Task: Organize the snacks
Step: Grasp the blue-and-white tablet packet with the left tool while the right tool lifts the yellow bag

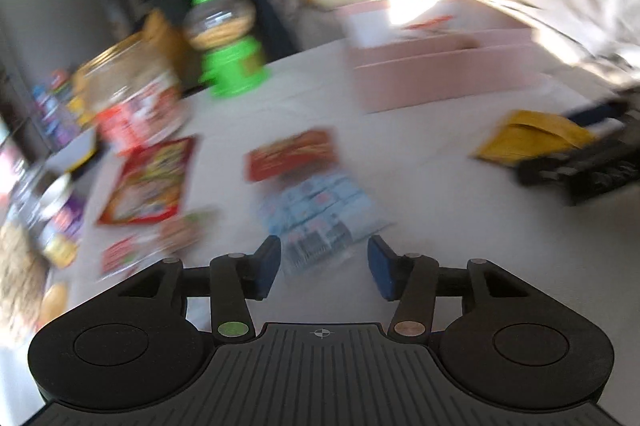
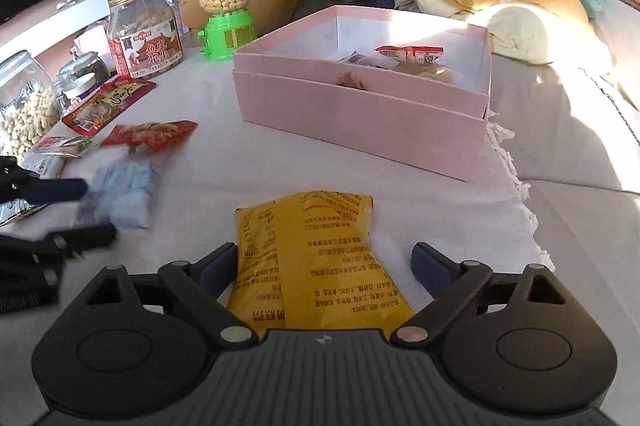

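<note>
Right wrist view. Nearest to us, the right gripper (image 2: 325, 268) stands with its jaws spread wide. Between them lies a flat yellow foil snack packet printed with red text (image 2: 316, 266), its long axis running away from us along the line of the fingers, near end tucked under the gripper body, far end pointing toward the box. The left fingertip (image 2: 218, 264) touches or nearly touches the packet's edge; the right fingertip is clear of it, so nothing is pinched. The packet rests on the pale cloth-covered table (image 2: 224, 165).

Further out and to the left we see the left gripper (image 2: 86, 207), its jaws apart, with a pale blue plastic packet (image 2: 124, 193) at its fingertips. In the left wrist view the same gripper (image 1: 324, 266) is blurred; the blue packet (image 1: 320, 218) appears to lie just ahead of and partly between the blue pads, not clamped, its long axis slanting from near left to far right.

Beyond it lie a red foil snack packet (image 2: 154, 133) and a larger red-and-green packet (image 2: 106, 103).

Farther still stands the shallow pink cardboard box (image 2: 360, 113), already holding several small wrapped snacks (image 2: 408, 55). At the back left are a clear peanut jar with a red label (image 2: 146, 33) and a green toy gumball dispenser (image 2: 226, 11).
</note>
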The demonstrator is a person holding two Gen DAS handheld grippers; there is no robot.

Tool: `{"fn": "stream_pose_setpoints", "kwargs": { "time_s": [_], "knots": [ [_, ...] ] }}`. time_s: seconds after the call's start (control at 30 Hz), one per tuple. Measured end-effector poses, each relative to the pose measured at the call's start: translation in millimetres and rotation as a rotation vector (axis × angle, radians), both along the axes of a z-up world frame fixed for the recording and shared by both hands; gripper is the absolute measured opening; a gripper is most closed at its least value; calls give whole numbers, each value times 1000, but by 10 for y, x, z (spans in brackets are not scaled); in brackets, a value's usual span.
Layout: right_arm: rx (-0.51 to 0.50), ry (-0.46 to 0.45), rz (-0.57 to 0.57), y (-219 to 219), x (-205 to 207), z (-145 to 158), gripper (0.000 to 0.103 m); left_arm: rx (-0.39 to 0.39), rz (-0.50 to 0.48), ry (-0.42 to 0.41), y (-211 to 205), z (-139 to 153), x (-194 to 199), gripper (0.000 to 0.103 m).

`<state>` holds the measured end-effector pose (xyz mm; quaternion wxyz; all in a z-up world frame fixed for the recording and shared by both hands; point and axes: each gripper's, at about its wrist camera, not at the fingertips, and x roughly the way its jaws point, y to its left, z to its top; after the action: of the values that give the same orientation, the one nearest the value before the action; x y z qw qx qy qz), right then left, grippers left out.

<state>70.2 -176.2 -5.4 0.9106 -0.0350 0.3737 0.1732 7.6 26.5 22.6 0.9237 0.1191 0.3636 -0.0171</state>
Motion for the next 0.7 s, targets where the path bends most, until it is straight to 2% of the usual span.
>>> {"fn": "stream_pose_setpoints", "kwargs": {
  "time_s": [0.03, 0.13, 0.17, 0.27, 0.33, 0.37, 0.4, 0.43, 0.47, 0.53, 0.63, 0.7],
  "knots": [
    [1, -1, -1, 13, 13, -10, 93, -50, 28, 7, 96, 30, 18, 50],
    [4, -5, -5, 8, -17, -11, 93, -269, 101, 4, 363, 134, 94, 50],
    [9, -5, -6, -17, -29, 7, 93, -288, 116, -8, 377, 157, 123, 50],
    [26, -3, -10, -40, -18, 13, 93, -232, 122, -27, 232, 187, 289, 50],
    [31, -4, -13, -49, -20, 15, 93, -164, 84, 26, 51, 114, 432, 51],
    [31, -4, -15, -50, -23, 15, 93, -136, 59, 55, -38, 68, 473, 55],
    [31, -5, -17, -46, -27, 16, 93, -101, 33, 53, -130, 37, 468, 67],
    [30, -6, -20, -45, -31, 14, 93, -102, 6, 62, -174, 23, 468, 77],
    [29, -7, -22, -46, -34, 15, 93, -129, -12, 66, -178, 21, 452, 80],
    [29, -7, -24, -41, -39, 15, 94, -190, -6, 58, -86, 55, 422, 77],
    [24, -7, -23, -32, -37, 13, 94, -166, 93, 33, 114, 57, 426, 72],
    [17, -8, -22, -21, -42, 10, 95, -184, 134, 41, 242, 32, 474, 76]
  ]
}}
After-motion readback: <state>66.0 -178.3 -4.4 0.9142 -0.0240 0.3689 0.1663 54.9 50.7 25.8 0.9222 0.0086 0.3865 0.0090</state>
